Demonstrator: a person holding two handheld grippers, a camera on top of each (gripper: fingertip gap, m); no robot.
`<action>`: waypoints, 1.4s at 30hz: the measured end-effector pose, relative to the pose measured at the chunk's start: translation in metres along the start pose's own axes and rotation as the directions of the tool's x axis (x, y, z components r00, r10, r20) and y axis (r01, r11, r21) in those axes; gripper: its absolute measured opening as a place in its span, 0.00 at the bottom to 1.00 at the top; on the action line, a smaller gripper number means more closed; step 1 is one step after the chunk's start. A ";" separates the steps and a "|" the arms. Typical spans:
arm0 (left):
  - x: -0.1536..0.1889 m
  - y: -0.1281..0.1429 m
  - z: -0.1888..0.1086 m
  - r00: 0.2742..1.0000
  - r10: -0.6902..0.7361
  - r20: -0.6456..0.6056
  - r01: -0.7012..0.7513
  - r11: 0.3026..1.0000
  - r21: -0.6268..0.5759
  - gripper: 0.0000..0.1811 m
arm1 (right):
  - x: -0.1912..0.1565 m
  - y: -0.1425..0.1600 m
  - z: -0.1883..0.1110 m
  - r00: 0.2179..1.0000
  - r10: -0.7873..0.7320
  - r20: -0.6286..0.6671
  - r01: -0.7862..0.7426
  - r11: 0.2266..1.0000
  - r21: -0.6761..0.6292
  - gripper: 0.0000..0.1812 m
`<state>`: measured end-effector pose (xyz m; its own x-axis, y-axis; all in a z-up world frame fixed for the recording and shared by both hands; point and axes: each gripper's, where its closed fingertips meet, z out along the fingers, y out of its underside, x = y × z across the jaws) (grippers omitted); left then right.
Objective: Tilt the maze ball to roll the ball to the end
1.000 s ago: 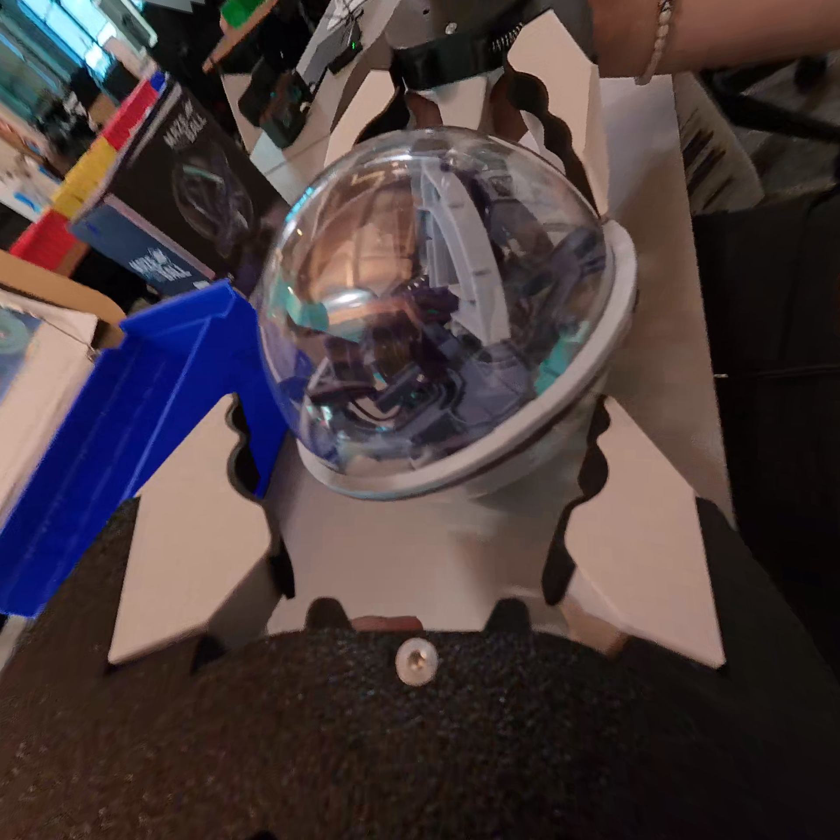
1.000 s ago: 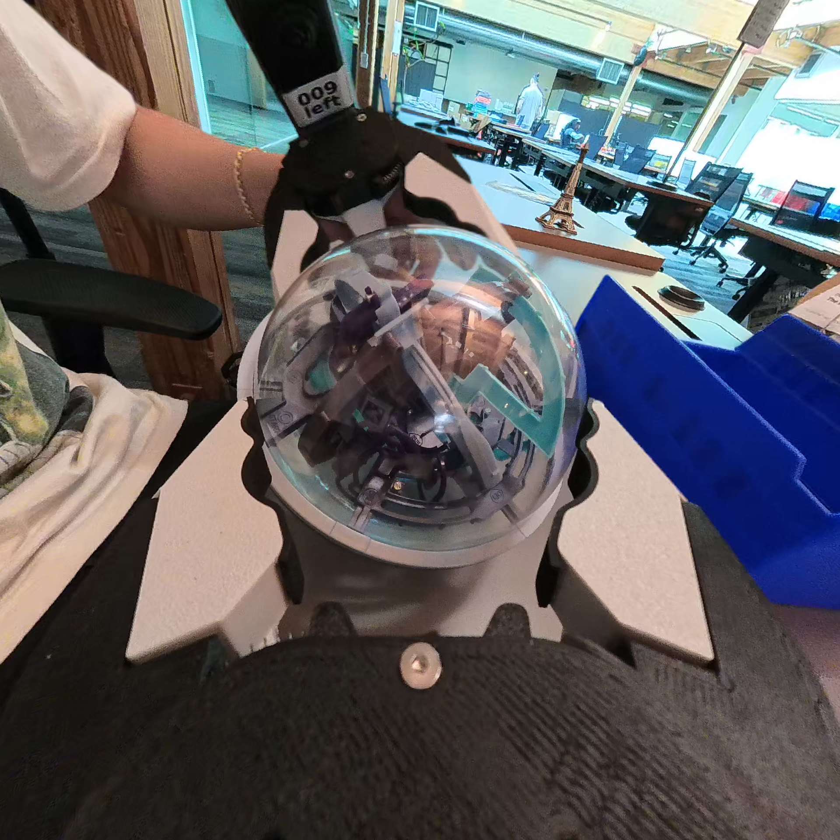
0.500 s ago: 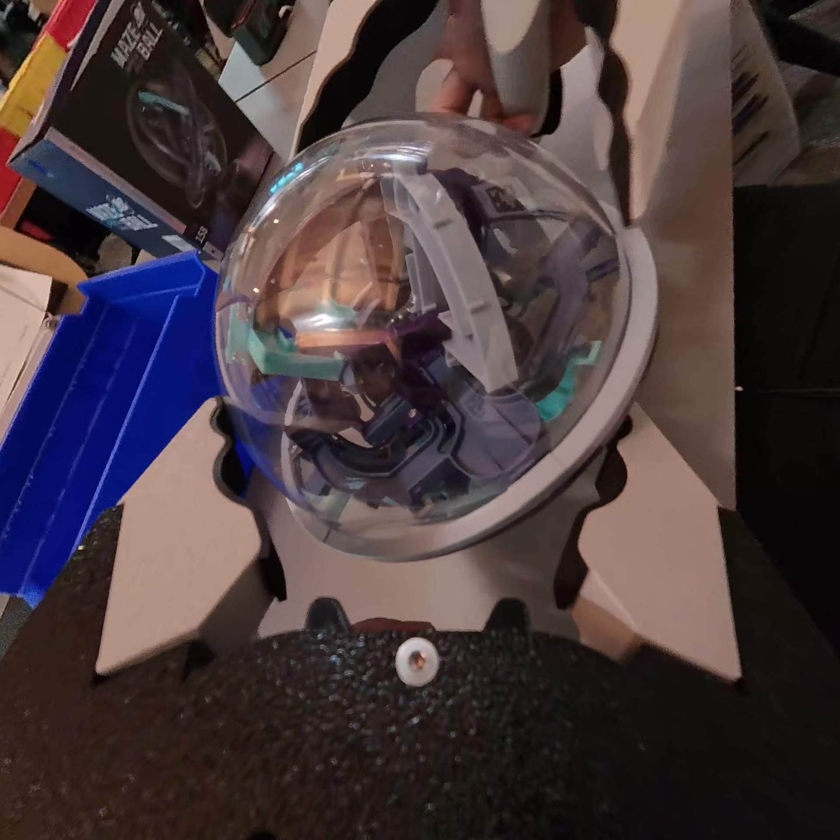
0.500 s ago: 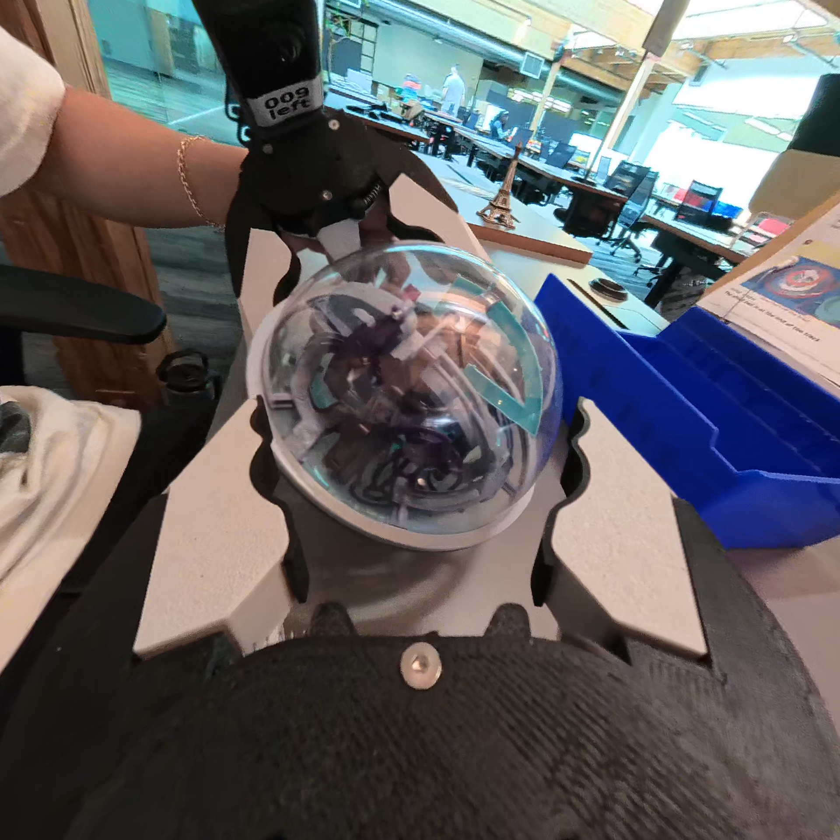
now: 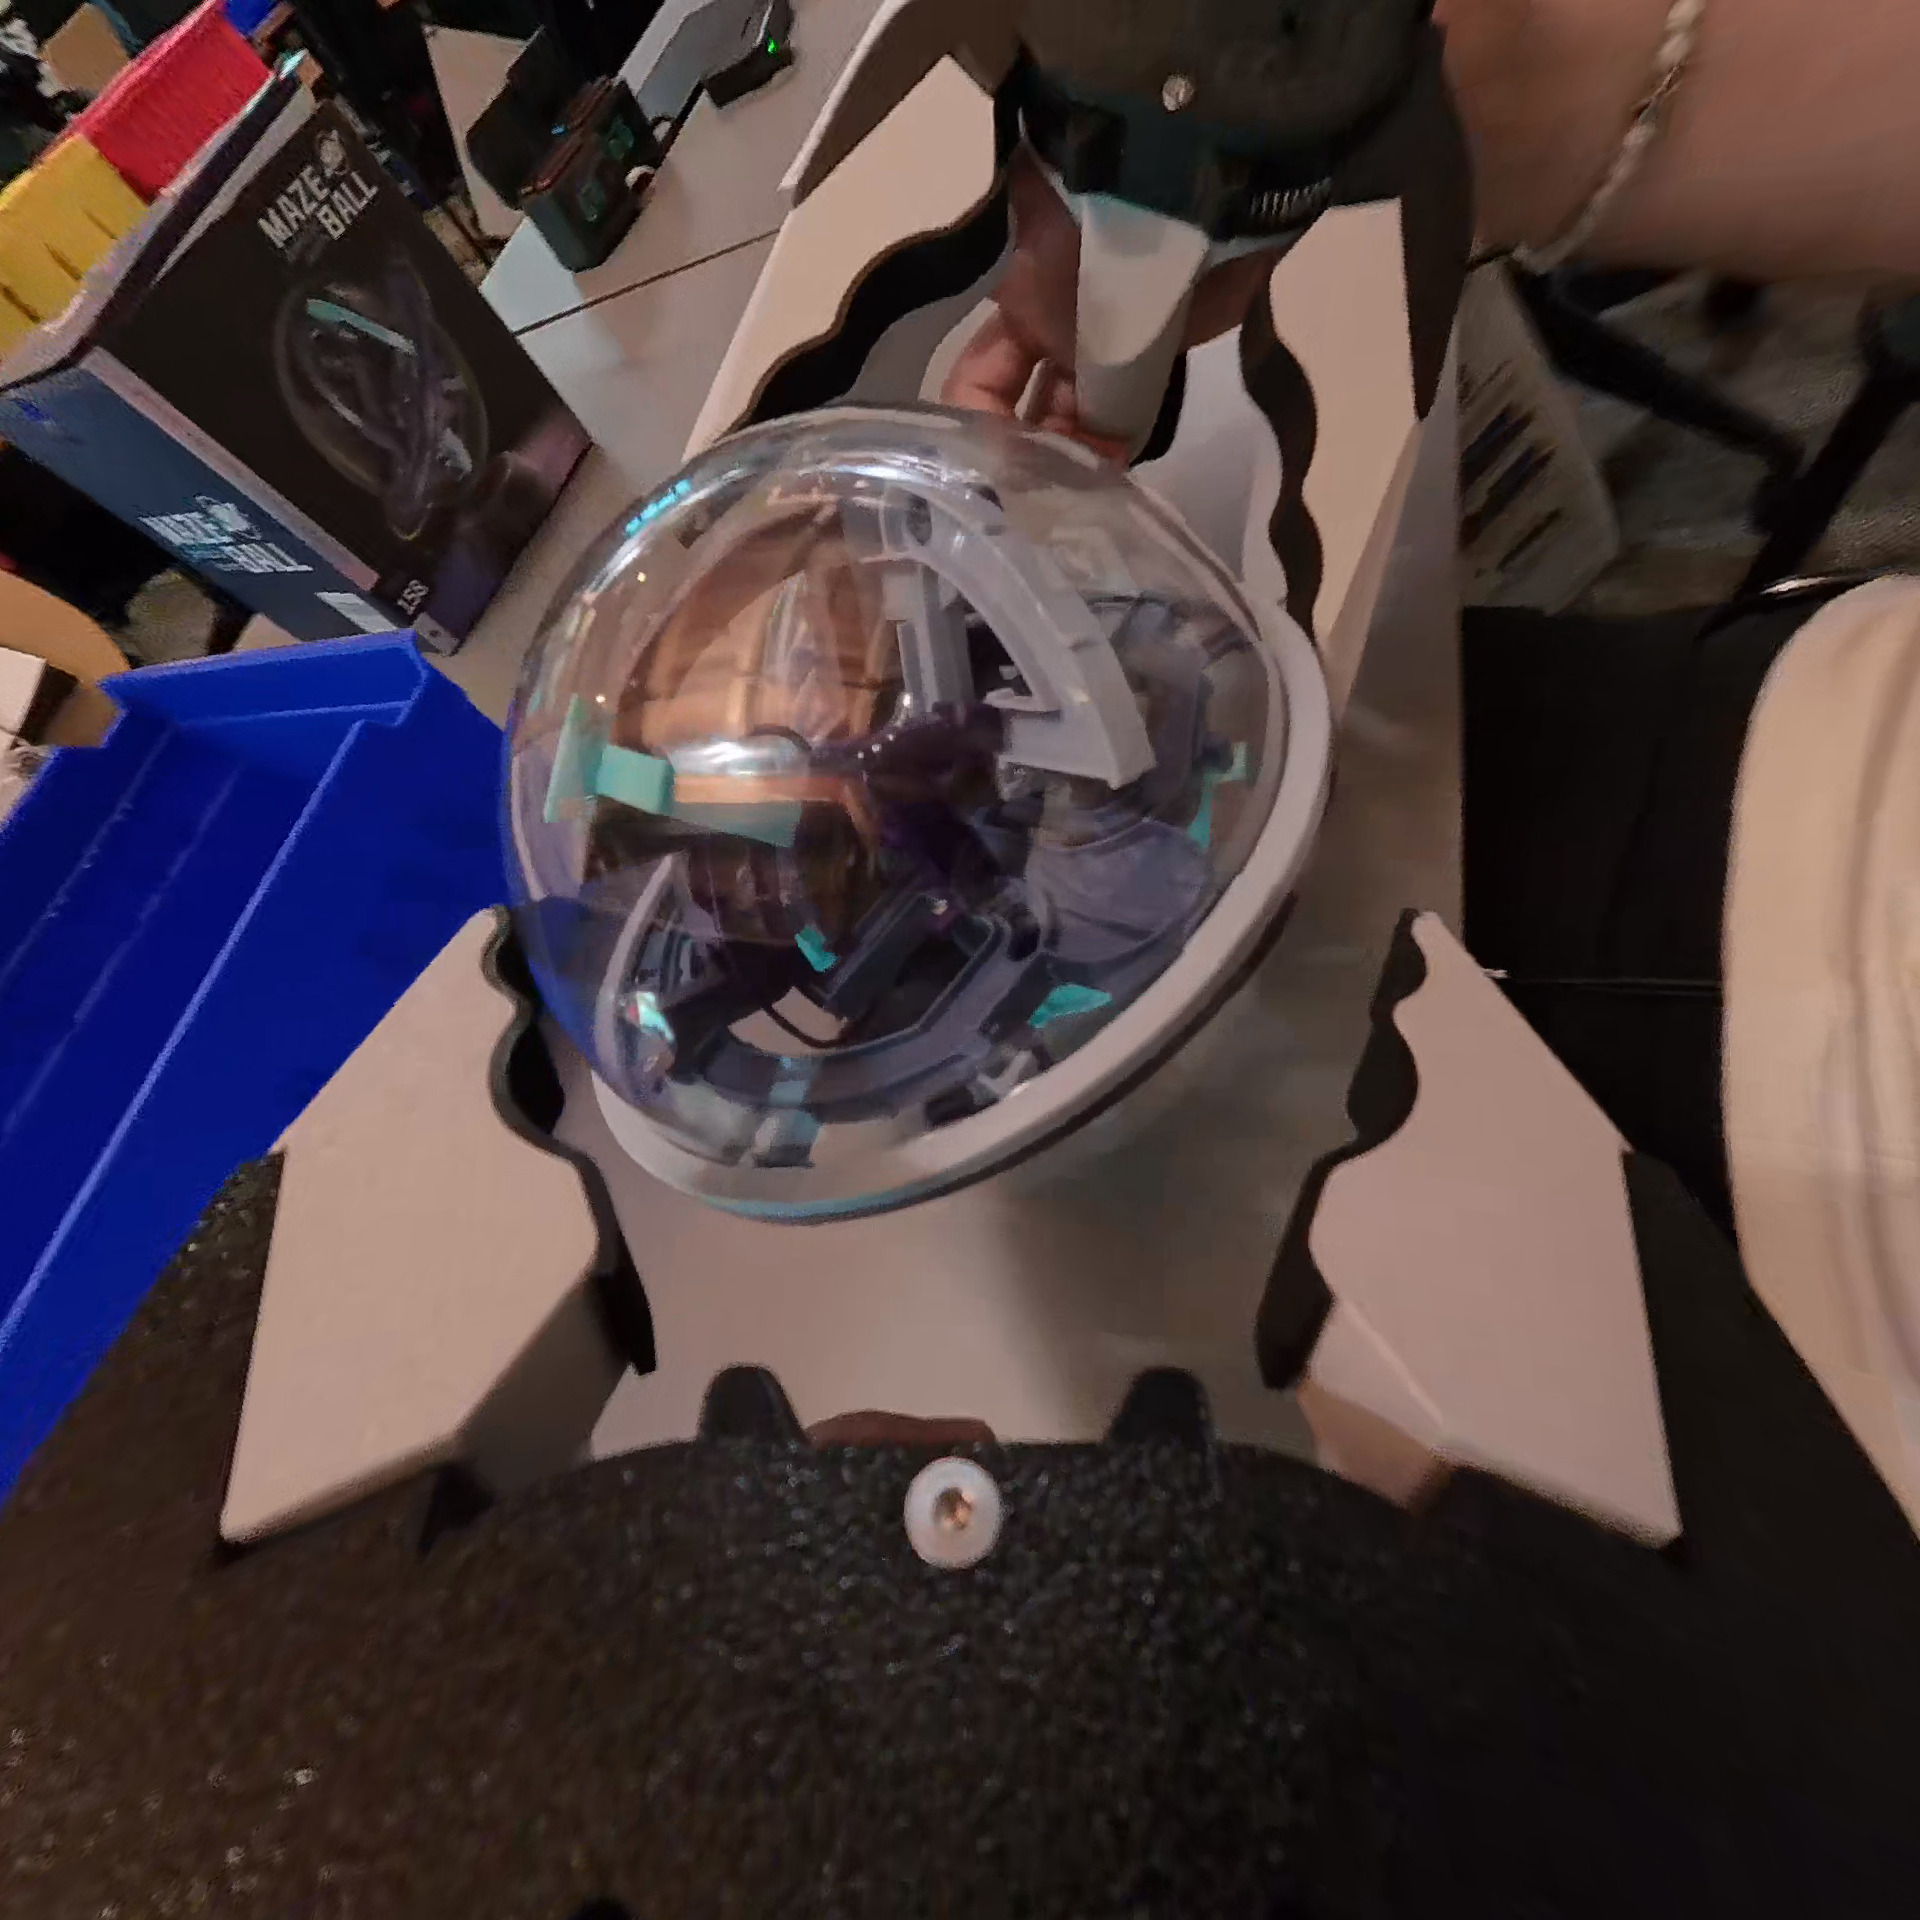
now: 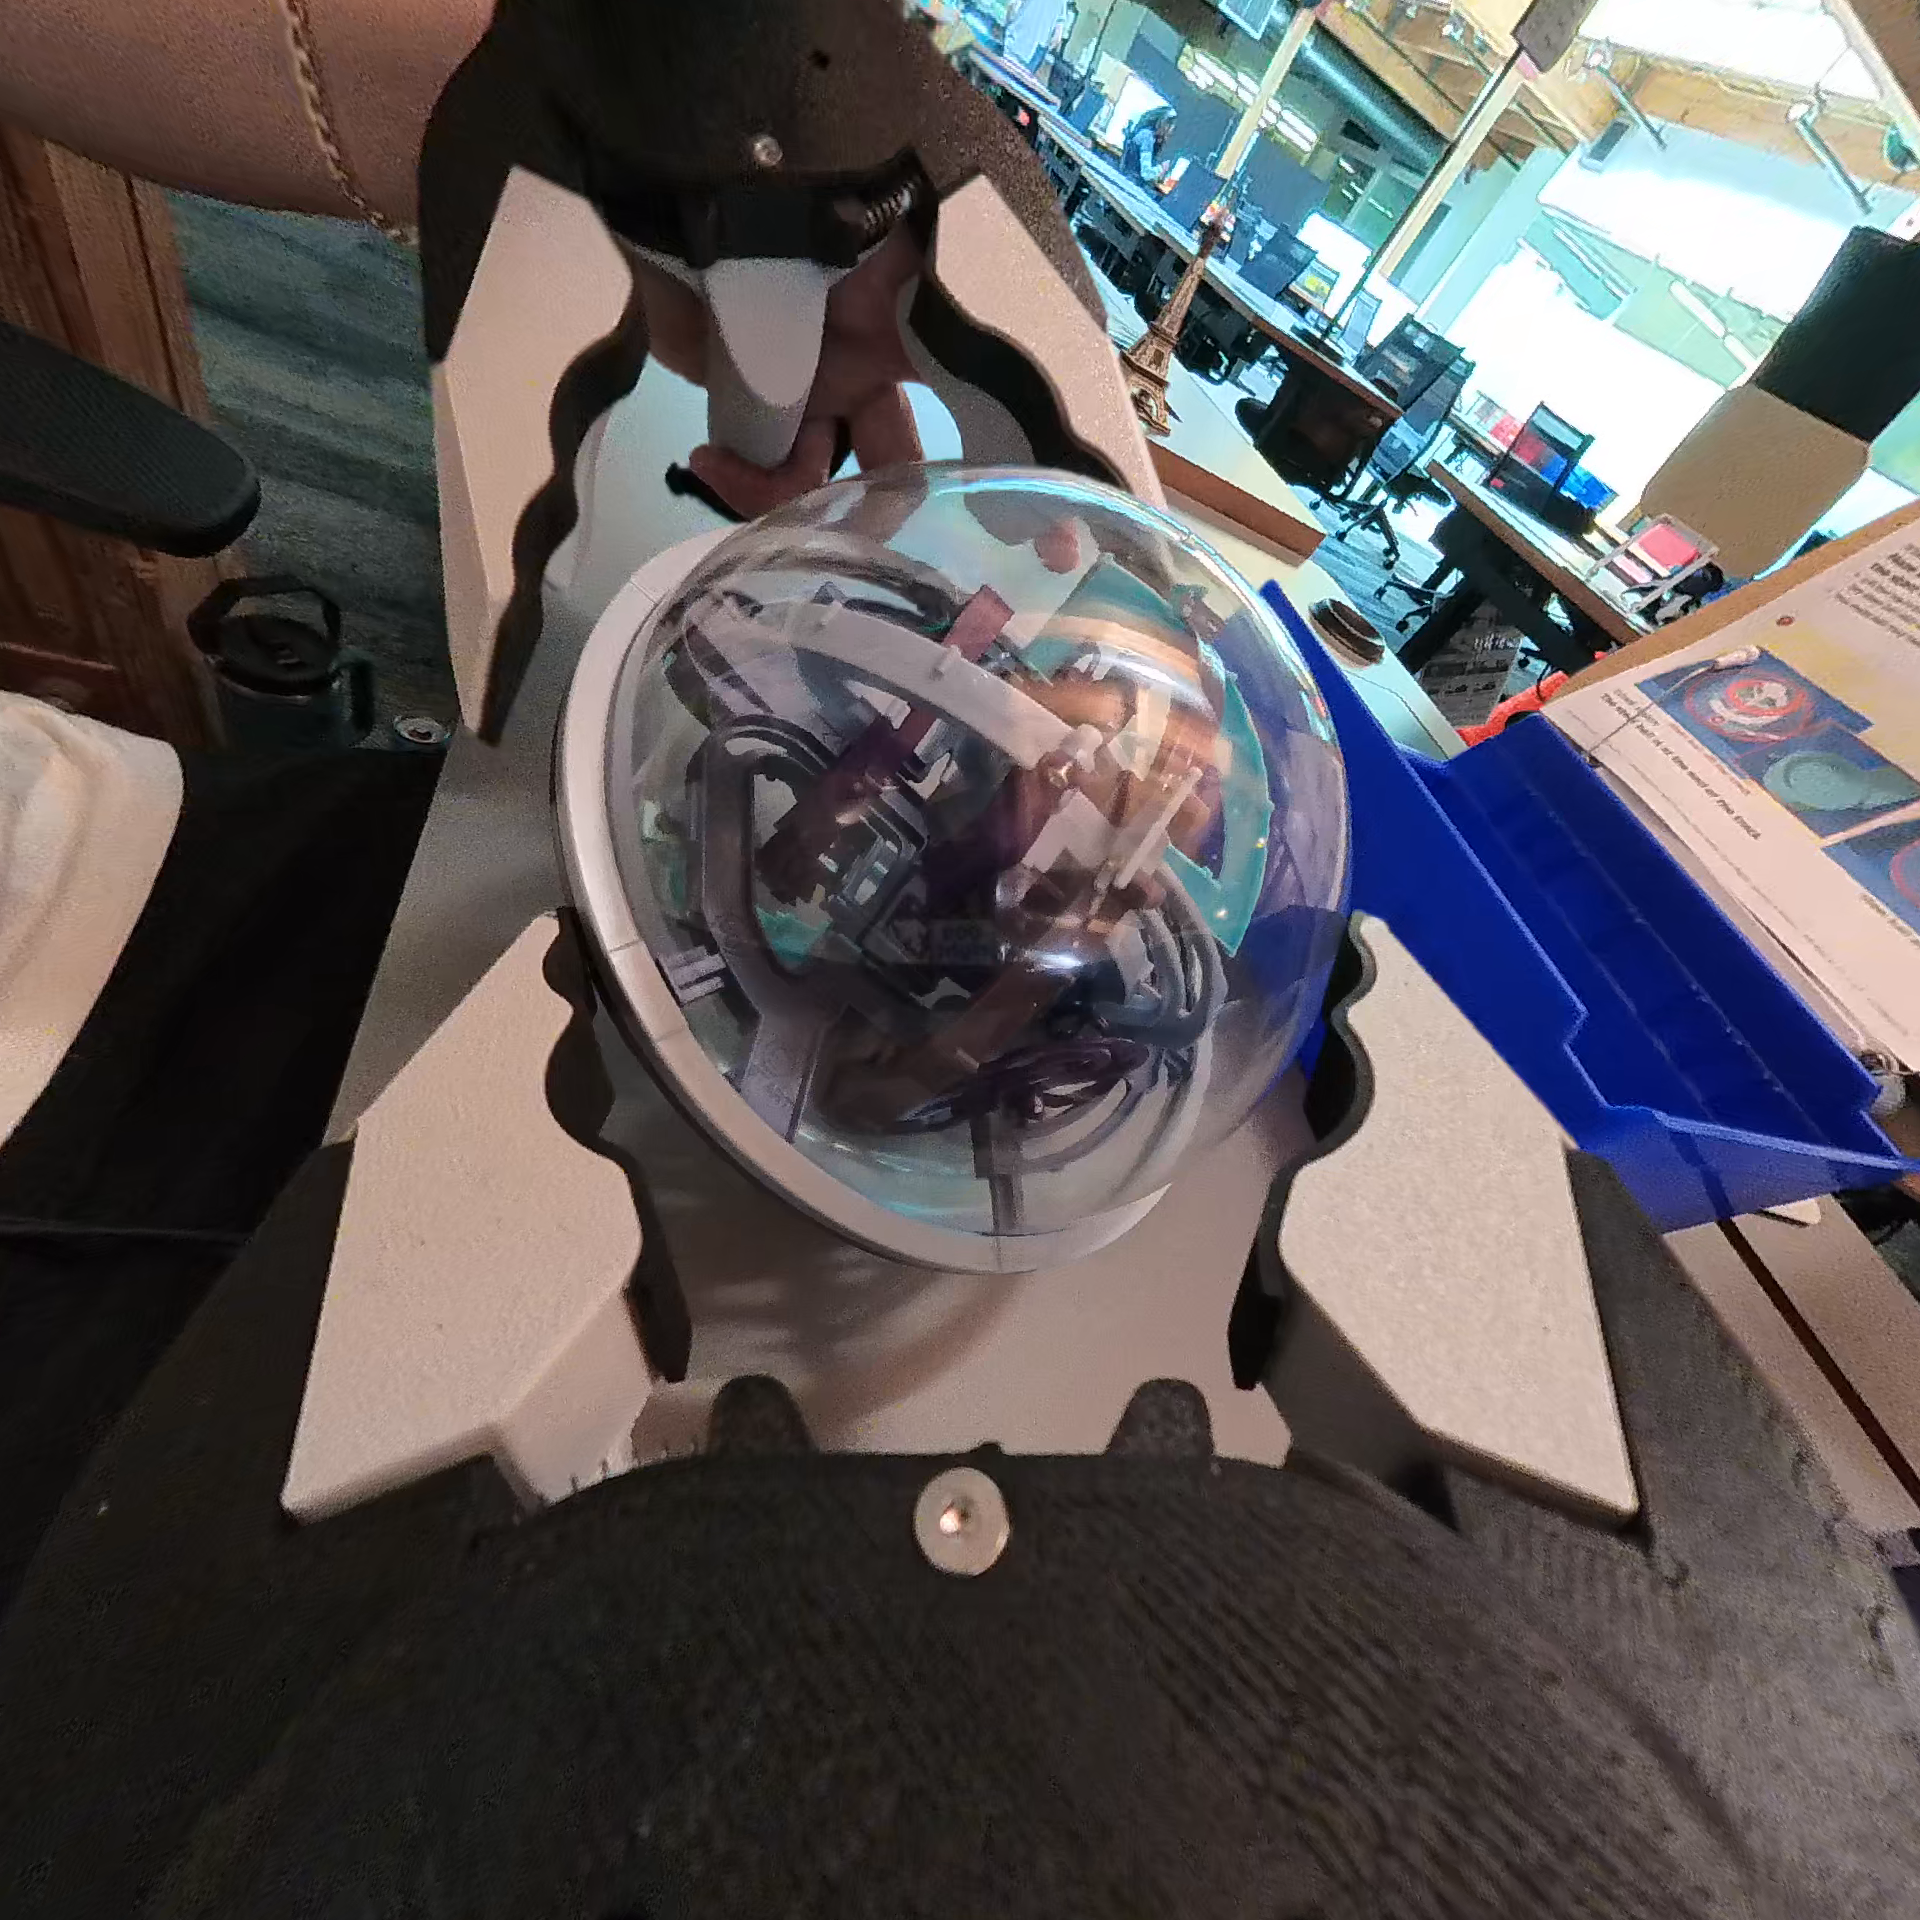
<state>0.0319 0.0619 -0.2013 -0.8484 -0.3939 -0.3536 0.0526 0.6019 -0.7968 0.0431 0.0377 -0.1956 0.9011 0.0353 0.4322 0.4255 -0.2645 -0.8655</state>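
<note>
- Left hand-held gripper [image 5: 940, 1029] has its fingers spread around the maze ball [image 5: 914, 800], pinching the sphere from one side; right hand-held gripper [image 6: 961, 1049] grips it likewise from the opposite side.
- Maze ball sits tilted between both, lifted over the pale surface [image 5: 1382, 665], its grey rim slanting.
- Small inner ball cannot be picked out among the tracks.
- Risk, as I judge it: the smooth dome could slip from the scalloped fingers if either side eases, dropping beside the blue bin [image 6: 1621, 966].
- Too steep a tilt could throw the ball off its track.
</note>
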 end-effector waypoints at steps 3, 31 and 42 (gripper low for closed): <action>-0.005 -0.004 -0.006 0.999 -0.026 -0.046 0.028 0.998 0.051 0.79 | -0.001 -0.003 0.003 1.000 -0.015 0.007 0.015 1.000 0.013 0.75; -0.016 -0.002 0.003 0.953 -0.119 -0.280 0.167 0.973 0.157 0.86 | -0.004 0.004 0.015 0.999 -0.045 -0.006 0.045 0.999 0.007 0.74; -0.013 0.010 0.005 0.977 -0.094 -0.194 0.129 0.975 0.180 0.86 | -0.003 0.000 0.015 1.000 -0.009 -0.015 0.010 0.999 0.031 0.76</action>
<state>0.0456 0.0699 -0.2073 -0.9355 -0.3065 -0.1757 0.0364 0.4109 -0.9109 0.0417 0.0524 -0.2008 0.8957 0.0229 0.4441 0.4366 -0.2346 -0.8685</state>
